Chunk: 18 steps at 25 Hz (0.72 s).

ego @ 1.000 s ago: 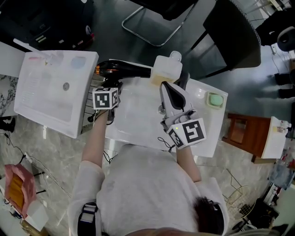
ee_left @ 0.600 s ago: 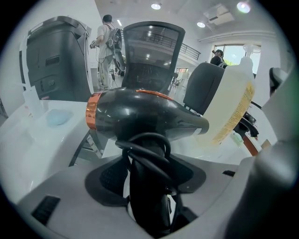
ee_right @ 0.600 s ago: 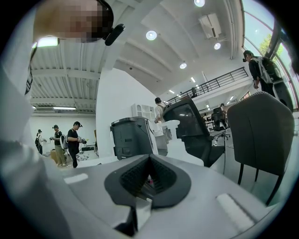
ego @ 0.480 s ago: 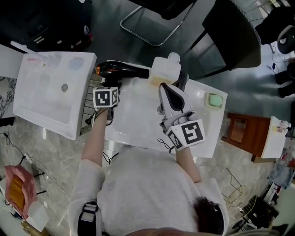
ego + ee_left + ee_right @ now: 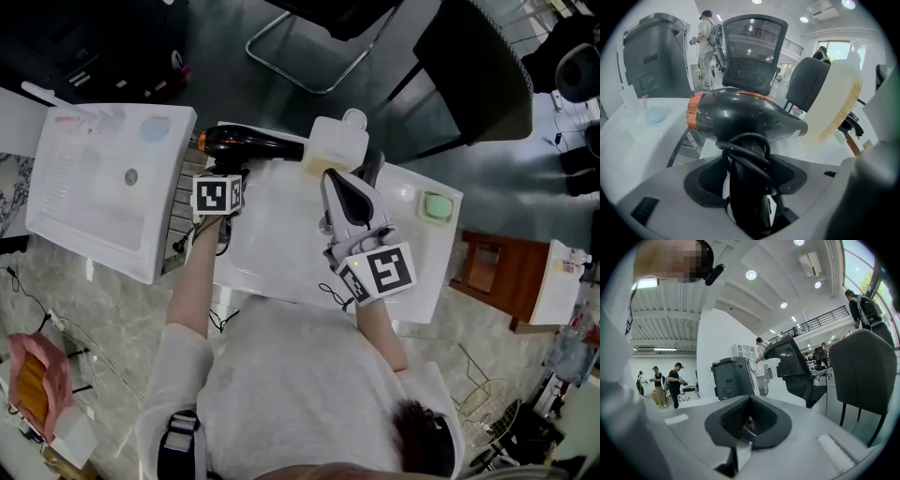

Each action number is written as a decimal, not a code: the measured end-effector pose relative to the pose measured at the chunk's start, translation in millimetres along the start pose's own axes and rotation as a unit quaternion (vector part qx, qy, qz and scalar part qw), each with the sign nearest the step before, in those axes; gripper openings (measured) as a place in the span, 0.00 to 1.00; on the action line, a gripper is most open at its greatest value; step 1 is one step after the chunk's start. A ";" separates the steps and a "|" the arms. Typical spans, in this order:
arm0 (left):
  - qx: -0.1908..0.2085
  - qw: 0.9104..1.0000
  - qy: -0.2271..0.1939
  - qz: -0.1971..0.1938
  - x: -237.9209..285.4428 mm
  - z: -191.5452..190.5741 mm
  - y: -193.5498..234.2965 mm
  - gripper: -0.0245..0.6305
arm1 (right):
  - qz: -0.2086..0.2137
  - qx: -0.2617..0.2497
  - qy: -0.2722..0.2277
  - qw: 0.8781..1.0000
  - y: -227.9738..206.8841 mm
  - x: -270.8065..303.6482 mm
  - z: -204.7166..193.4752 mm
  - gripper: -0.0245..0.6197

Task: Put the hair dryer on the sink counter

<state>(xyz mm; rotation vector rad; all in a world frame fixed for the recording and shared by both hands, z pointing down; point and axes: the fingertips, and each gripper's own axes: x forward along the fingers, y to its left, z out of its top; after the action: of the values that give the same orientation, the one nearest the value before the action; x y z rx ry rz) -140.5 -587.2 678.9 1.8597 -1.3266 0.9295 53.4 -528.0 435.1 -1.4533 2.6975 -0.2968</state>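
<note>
The black hair dryer (image 5: 251, 142) with an orange ring lies across the back edge of the white sink counter (image 5: 272, 246). Its handle, wound with black cord, comes toward me. My left gripper (image 5: 228, 172) points down at it and is shut on that handle (image 5: 749, 187), with the barrel (image 5: 740, 115) crosswise just past the jaws. My right gripper (image 5: 339, 183) hovers over the middle of the counter, level and shut, with its pads (image 5: 749, 416) meeting and nothing between them.
A pale yellow pump bottle (image 5: 337, 142) stands right of the dryer's nozzle and fills the right of the left gripper view (image 5: 836, 103). A green soap (image 5: 436, 203) lies at the counter's right. A second white basin (image 5: 103, 178) is on the left. Office chairs (image 5: 752, 54) stand behind.
The left gripper has tipped slightly toward the dryer, still holding the handle. The right gripper has kept still.
</note>
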 end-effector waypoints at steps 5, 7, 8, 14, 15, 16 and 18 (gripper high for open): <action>0.000 1.000 -0.004 -0.008 -0.8 2.3 -1.9 0.44 | 0.006 0.003 -0.002 1.000 0.8 0.8 1.0 0.05; 0.004 1.000 -0.014 -0.010 -2.7 4.9 -2.9 0.48 | 0.008 0.004 -0.003 1.000 1.6 1.2 1.5 0.05; 0.006 1.000 -0.017 -0.011 -3.9 4.8 -3.3 0.49 | 0.009 0.004 -0.004 1.000 2.5 1.5 1.6 0.05; 0.015 0.999 -0.045 -0.002 -25.2 8.1 -0.9 0.49 | 0.023 -0.001 -0.008 1.000 14.5 1.8 4.5 0.05; 0.013 0.998 -0.055 -0.002 -30.3 10.3 -0.1 0.49 | 0.026 -0.004 -0.009 1.000 17.0 2.0 5.1 0.05; 0.011 0.998 -0.063 -0.001 -35.6 12.4 0.5 0.49 | 0.028 -0.006 -0.010 1.000 19.8 2.1 5.8 0.05; 0.009 0.997 -0.078 0.000 -46.9 15.4 1.5 0.49 | 0.032 -0.012 -0.012 0.999 26.2 1.4 7.6 0.05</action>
<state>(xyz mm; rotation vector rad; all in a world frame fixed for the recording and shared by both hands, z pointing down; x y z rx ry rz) -150.2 -577.6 631.5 1.9804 -1.4142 0.8108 32.2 -516.1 422.5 -1.3652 2.7304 -0.2437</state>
